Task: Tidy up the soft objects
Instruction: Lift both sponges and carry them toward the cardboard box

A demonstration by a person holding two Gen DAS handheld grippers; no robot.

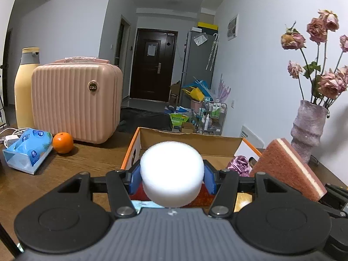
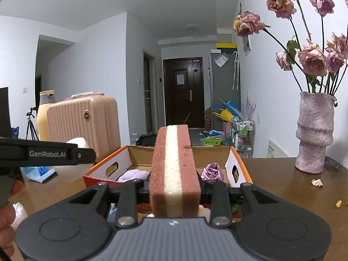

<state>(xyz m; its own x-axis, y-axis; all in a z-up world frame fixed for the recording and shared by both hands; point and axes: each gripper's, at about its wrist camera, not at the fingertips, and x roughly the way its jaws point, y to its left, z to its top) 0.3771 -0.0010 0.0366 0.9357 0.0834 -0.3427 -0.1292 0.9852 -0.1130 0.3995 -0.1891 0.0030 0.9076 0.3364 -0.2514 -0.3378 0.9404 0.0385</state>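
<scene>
behind the table (image 1: pixel 87 161), hallway; left claw (image 1: pixel 171 174) squeezes a light puff (image 1: pixel 171 169), right claw (image 2: pixel 174 187) clamps a squashy sponge (image 2: pixel 174 169) midway.

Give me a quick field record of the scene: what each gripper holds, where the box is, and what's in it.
left gripper: shut on white foam puff
right gripper: shut on brown scrub sponge, held on edge
cardboard box: open, on the wooden table just ahead of both grippers
box contents: purple fabric rose, lavender soft item; the rest is hidden
table left: tissue pack, orange, pink case
table right: vase of dried roses
</scene>
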